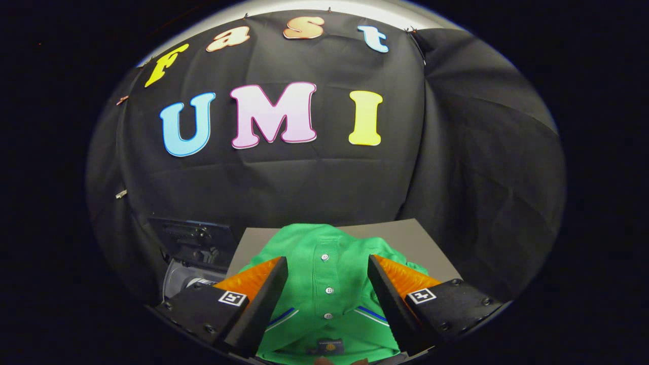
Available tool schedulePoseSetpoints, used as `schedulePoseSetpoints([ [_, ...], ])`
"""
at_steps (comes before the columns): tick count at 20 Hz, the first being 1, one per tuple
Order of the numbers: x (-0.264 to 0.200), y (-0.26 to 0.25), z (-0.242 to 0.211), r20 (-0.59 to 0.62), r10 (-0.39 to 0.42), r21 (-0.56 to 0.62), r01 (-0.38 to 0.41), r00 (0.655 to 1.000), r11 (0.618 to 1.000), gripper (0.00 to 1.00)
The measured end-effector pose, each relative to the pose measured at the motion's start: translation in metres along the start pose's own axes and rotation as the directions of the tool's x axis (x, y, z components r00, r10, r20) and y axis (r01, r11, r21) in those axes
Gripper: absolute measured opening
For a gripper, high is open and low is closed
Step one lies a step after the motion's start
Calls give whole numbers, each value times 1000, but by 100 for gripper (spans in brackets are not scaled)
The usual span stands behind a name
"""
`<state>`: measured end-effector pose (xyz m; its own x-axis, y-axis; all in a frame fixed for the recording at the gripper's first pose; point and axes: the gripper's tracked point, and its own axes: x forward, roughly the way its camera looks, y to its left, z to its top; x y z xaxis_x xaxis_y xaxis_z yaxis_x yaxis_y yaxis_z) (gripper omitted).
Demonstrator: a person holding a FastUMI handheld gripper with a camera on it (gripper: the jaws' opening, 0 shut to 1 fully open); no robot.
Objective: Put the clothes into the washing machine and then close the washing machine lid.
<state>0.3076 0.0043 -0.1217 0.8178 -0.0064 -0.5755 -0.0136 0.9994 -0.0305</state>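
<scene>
Readable text: none on the task items. Green shirt has a small dark neck label with a round yellowish emblem, print too small to make out. Each finger of the tongs carries a square black-and-white coded marker, one on the left finger, one on the right finger; pattern only, no letters or digits. Fingers stand apart over the shirt, placket with buttons between them. Dark machine beside the table shows no legible marking.
</scene>
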Motion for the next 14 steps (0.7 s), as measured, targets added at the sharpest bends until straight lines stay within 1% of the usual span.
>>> schedulePoseSetpoints([
  [3,20,-7,-18,-53,-41,-29,40,998,999,99],
  [6,38,-9,-39,-122,-46,-36,42,991,998,99],
  [7,42,-6,-49,-153,-34,-51,27,988,998,99],
  [8,42,-5,-49,-149,-26,-46,19,989,999,99],
  [9,44,-2,-49,-148,3,-12,-5,989,1000,99],
  [11,42,4,-47,-145,37,51,-30,989,998,63],
  [12,41,2,-50,-158,34,77,-22,987,997,45],
  [13,37,2,-49,-165,33,73,-21,986,997,28],
  [14,30,1,-48,-171,28,66,-17,985,998,28],
])
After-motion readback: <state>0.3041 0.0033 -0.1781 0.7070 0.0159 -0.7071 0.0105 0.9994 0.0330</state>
